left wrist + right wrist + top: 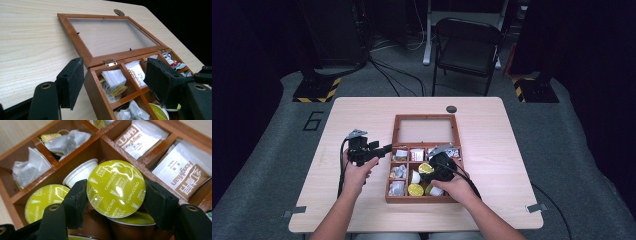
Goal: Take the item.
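Note:
A wooden box (390,172) with several compartments lies open in the middle of the table, its glass-paned lid (424,130) folded back flat. My right gripper (117,195) is shut on a capsule (115,188) with a yellow-green "Cappuccino" foil lid, tilted up over the box's front compartments; the same capsule (425,168) shows under my right hand. Another yellow capsule (42,200) and a white one (80,172) lie below. My left gripper (115,75) stands open at the box's left wall (96,92), one pad outside it and one over the compartments.
Tea bags (113,78) and brown-and-white sachets (182,170) fill the other compartments. A small dark disc (451,109) lies on the table behind the lid. A folding chair (467,45) stands beyond the table's far edge. Bare wood flanks the box.

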Demonstrator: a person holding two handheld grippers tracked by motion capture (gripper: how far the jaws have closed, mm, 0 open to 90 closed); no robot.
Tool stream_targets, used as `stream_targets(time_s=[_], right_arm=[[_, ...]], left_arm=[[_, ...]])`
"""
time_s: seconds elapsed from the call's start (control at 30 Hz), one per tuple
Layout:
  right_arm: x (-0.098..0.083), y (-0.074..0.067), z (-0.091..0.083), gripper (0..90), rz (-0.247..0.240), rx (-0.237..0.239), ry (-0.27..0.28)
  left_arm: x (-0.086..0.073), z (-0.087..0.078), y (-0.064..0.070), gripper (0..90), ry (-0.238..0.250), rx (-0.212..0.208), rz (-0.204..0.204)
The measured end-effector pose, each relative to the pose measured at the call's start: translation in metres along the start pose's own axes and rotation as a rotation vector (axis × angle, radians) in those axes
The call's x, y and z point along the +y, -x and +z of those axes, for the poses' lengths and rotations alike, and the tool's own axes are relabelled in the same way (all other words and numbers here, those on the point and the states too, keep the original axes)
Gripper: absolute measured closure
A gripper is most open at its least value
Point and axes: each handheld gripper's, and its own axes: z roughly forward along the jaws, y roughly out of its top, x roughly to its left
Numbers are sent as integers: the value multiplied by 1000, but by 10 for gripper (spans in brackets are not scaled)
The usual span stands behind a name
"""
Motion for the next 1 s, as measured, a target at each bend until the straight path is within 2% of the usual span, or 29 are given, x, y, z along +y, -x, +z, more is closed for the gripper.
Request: stream_targets(time_s=[0.2,0.37,0.57,1.0], right_arm=[[7,-1,-18,373,-6,8,43],[8,6,-31,373,0,-1,70],[4,20,-41,373,36,-23,85],[-11,54,-63,373,146,-85,118]], left_arm=[[0,-1,-1,319,-3,3,0],[-1,0,-2,323,-11,4,0],[-1,3,-3,339,-17,-1,-1],[0,6,-5,347,-25,10,4]])
